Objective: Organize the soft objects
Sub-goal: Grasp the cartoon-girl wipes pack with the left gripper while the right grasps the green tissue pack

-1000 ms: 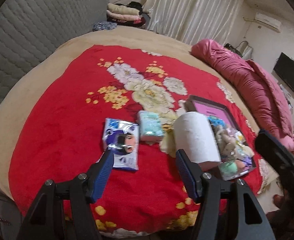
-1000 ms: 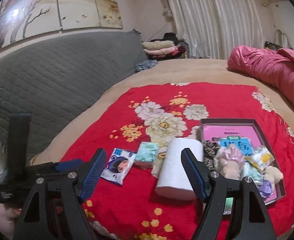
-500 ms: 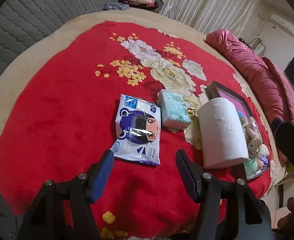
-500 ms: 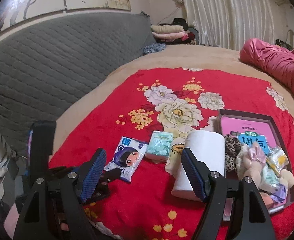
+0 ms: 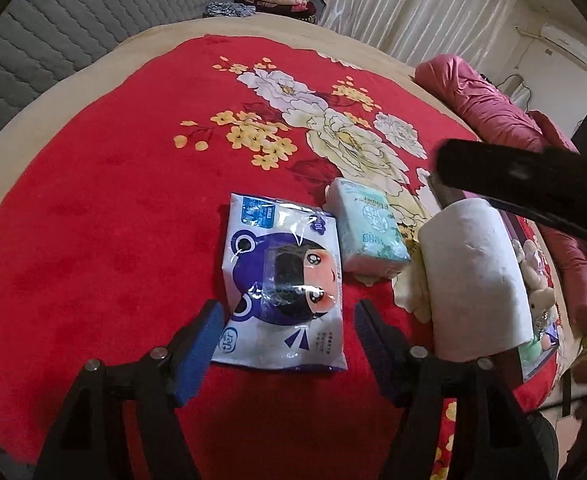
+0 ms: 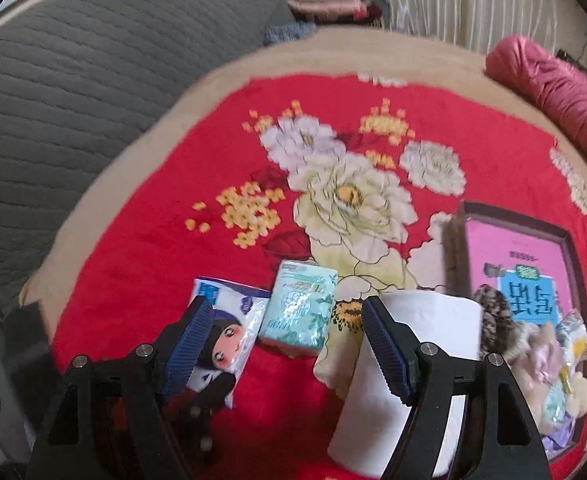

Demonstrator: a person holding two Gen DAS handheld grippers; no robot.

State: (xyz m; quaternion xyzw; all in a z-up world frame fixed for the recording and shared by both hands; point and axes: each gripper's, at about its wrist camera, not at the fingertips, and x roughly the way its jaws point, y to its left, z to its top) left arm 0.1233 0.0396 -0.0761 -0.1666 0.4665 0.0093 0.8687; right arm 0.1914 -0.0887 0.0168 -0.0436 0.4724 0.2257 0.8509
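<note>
The wet-wipe pack (image 5: pixel 283 280) lies flat on the red floral blanket (image 5: pixel 105 208), its near edge between the blue pads of the left gripper (image 5: pixel 287 336), whose jaws have just been opening and stand spread, touching nothing. The pack looks light, limp and slick in glossy film, so I judge it best pinched across its short width near the lower edge, where the film is flat. Just beside it sits the mint-green tissue pack (image 5: pixel 367 232), a soft, squashy block in crinkly wrap. Next comes the toilet paper roll (image 5: pixel 475 276), a matte white cylinder, light and easily dented. The right gripper (image 6: pixel 283 342) hovers spread and empty above the tissue pack (image 6: pixel 299 306). Further right, the brown-rimmed tray (image 6: pixel 573 256) holds plush toys (image 6: pixel 533 354) and small packets, though blur hides the details.
</note>
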